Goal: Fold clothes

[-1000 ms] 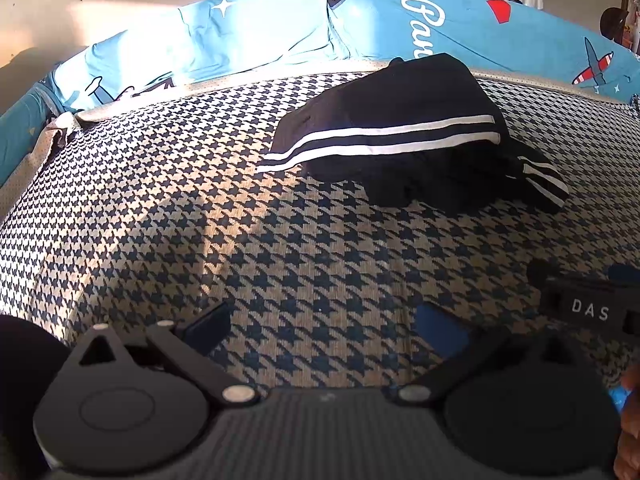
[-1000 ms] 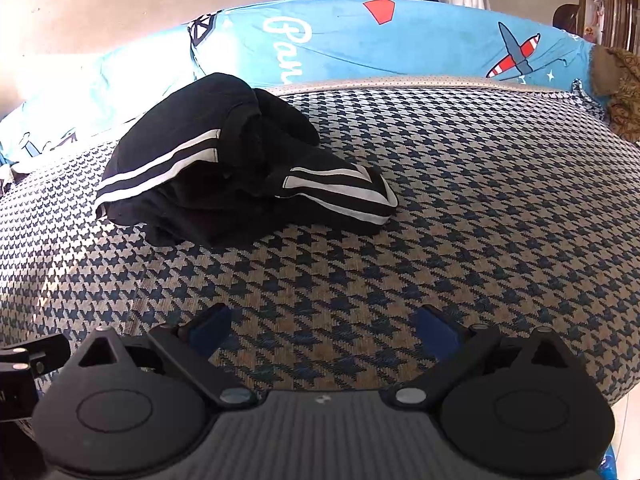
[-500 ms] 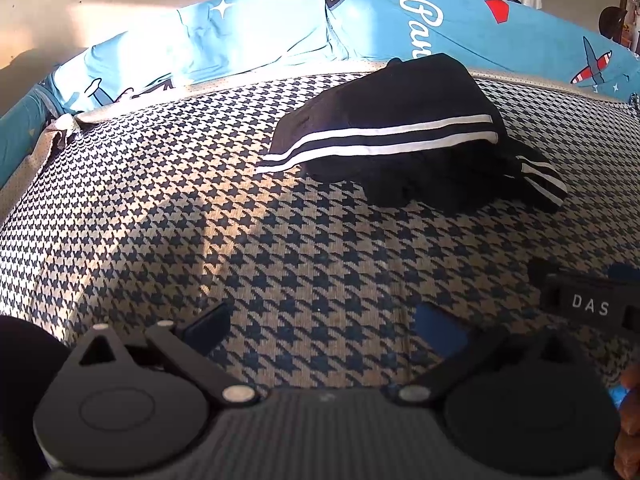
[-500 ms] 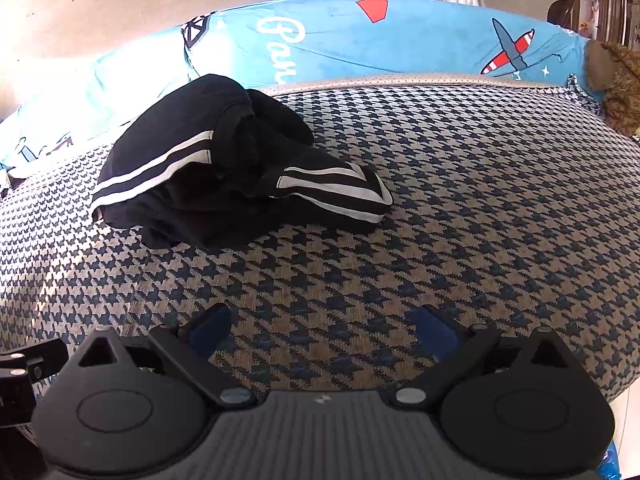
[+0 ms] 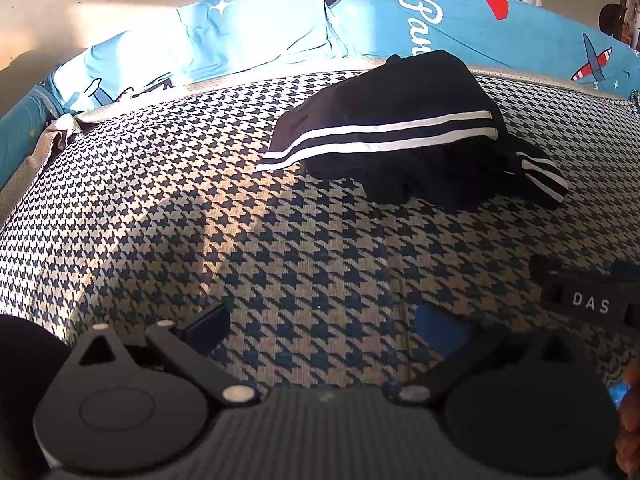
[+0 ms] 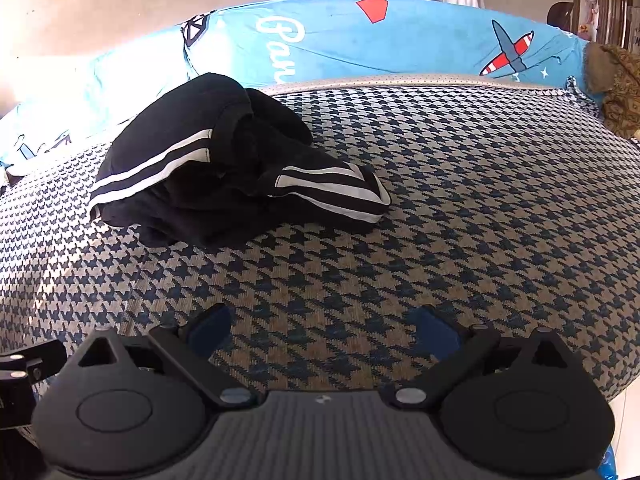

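Garment: black clothing with paired white side stripes, heaped rather than flat; it may be track trousers, though the bunching hides the cut.
Where it lies: toward the far edge of the houndstooth cover, just short of the blue printed bedding behind it, well apart from both tools.
Long axis: crosswise in both views, roughly parallel to the far edge; in the left wrist view the upper stripe pair follows that line.
Which way it points: one striped end runs toward the left side of the bed, and a second striped end is doubled back and angles toward the right (I cannot tell waistband from cuffs).
Left gripper: fingers spread wide, nothing between them, low over bare cover.
Right gripper: likewise spread and empty, nearer the striped end than the left tool is.
Stage: probably the approach; no fold begun.
Risk one: pinching the heap where layers overlap could lift several plies at once, so the piece would come up twisted, not spread.
Risk two: a low pinch might catch the cover along with the garment.
Risk three: dragging it flat could push it against the bedding.
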Available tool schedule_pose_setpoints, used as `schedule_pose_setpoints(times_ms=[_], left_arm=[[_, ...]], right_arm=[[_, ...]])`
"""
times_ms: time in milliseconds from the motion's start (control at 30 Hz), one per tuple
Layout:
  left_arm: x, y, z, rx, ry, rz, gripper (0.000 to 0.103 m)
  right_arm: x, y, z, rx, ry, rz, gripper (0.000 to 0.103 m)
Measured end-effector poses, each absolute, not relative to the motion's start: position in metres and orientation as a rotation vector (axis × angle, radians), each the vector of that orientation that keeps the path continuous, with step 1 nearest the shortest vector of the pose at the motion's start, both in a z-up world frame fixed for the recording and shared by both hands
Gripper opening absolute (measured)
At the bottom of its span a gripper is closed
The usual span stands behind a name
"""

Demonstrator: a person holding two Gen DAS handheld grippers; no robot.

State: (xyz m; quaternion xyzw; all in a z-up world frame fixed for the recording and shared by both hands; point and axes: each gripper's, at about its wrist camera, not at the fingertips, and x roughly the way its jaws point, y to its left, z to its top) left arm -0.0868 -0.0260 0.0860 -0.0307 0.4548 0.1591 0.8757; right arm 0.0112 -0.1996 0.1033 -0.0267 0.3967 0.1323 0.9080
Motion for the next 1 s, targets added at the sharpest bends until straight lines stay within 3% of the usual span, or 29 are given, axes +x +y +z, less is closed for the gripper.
schedule_pose_setpoints(times_ms=[1000], left_arm=[[-0.0866, -0.0253, 0.0864, -0.064, 0.949, 0.333, 0.103]], right_arm=[[0.0116, -0.1979, 0.1013, -0.069, 0.828, 0.268, 0.100]])
